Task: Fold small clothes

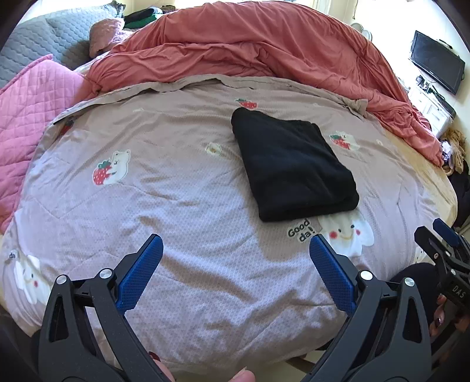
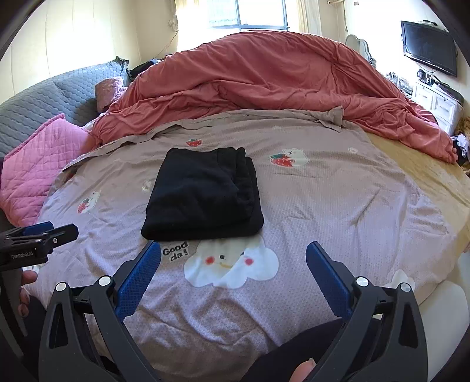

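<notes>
1. Left gripper (image 1: 236, 245): recorded nearest the left wrist camera, its two black arms faced with blue textured pads (image 1: 141, 271). The jaws were spread wide, with nothing held between them, above the printed bedspread (image 1: 176, 205).
2. Right gripper (image 2: 233, 249): recorded nearest the right wrist camera, likewise spread wide and empty, its tips poised over the cloud motif (image 2: 232, 264) and the "Good da!" lettering (image 2: 175, 250).
3. Black garment (image 2: 202, 194): found folded into a compact, roughly rectangular stack, laid flat on the bedspread. It was placed just beyond the lettering, ahead of the right gripper's left tip, and touched by neither gripper. Layered edges were seen along its right side in the right wrist view.
4. Bedspread: greyish-mauve, printed with strawberries and bears (image 1: 113, 167), wrinkled toward the near edge.
5. Orange-red duvet (image 1: 249, 50): heaped along the far side of the bed, behind the bedspread.
6. Pink quilted pillow (image 2: 38, 167): noted at the left, beside a grey quilted cover (image 1: 38, 41).
7. Television (image 2: 429, 47): mounted on the wall at the far right, above a white cabinet (image 2: 434, 101).
8. Window (image 2: 249, 13): brightly lit, behind the duvet.
9. Fingertips of the person (image 1: 242, 376): seen at the lower edge.
</notes>
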The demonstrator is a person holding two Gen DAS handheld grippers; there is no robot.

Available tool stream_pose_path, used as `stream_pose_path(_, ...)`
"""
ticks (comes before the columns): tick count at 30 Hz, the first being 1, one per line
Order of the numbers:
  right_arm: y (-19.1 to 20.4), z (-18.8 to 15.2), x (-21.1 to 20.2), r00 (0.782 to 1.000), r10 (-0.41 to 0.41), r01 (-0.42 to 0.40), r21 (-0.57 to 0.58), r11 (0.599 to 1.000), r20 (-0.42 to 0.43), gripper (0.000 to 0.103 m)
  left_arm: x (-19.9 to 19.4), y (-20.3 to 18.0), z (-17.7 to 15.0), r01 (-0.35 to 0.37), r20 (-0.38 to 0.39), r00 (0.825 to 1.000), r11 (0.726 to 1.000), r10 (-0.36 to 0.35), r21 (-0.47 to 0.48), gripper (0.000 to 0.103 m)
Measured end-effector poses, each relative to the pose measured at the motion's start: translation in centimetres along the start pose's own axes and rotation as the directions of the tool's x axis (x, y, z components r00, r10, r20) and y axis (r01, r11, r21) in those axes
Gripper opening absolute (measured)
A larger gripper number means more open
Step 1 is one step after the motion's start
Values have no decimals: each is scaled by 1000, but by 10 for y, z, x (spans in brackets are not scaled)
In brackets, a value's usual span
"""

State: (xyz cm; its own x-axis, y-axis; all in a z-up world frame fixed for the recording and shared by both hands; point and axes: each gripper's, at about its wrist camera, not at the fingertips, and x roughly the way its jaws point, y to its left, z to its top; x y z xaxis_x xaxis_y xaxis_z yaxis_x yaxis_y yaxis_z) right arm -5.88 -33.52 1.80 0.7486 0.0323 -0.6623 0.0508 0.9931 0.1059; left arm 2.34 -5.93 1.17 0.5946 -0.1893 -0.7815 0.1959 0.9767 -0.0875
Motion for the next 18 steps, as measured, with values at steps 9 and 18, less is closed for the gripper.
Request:
stream_pose_path(9, 6, -5, 12, 999, -28, 26, -37, 999, -42, 98, 8, -2, -10, 2, -30, 1000, 1000, -2, -6, 94)
stream_pose_path(18, 6, -6, 14, 998, -37, 34, -54, 998, -42, 98, 8, -2, -9, -1, -31, 1000, 1000, 0, -9, 94)
